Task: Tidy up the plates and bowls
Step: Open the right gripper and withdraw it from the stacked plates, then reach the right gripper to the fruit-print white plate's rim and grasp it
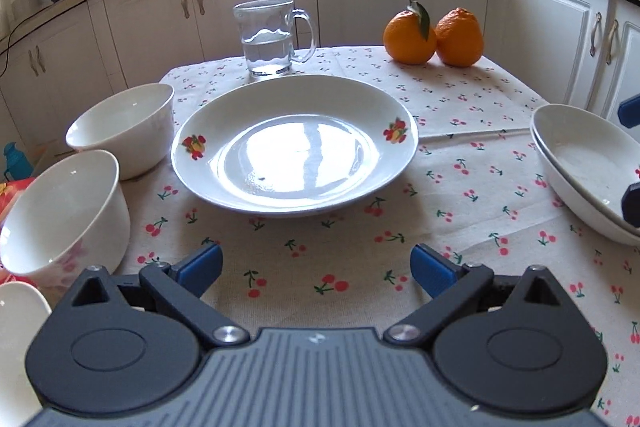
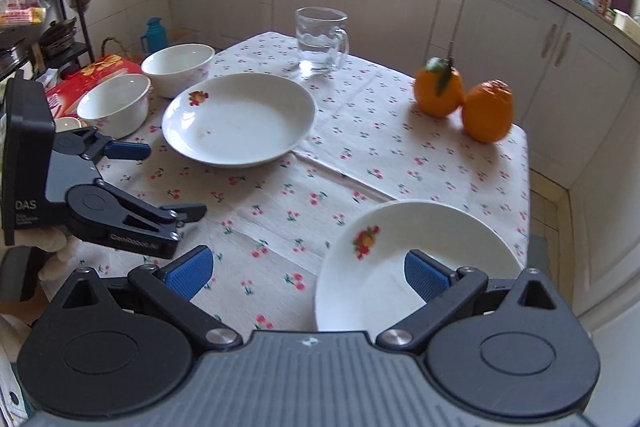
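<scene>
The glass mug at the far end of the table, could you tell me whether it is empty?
No, the glass mug holds clear water up to about half its height, as the left wrist view shows.

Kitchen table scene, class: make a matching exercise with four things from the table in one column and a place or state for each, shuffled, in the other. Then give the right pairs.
Things
1. glass mug
2. two oranges
3. two white bowls
4. stacked plates

Places or states
A. at the table's right edge, one inside the other
B. side by side, touching, at the far right corner
C. partly filled with water, behind the flowered plate
D. empty, along the table's left side

Pairs: 1-C, 2-B, 3-D, 4-A
</scene>
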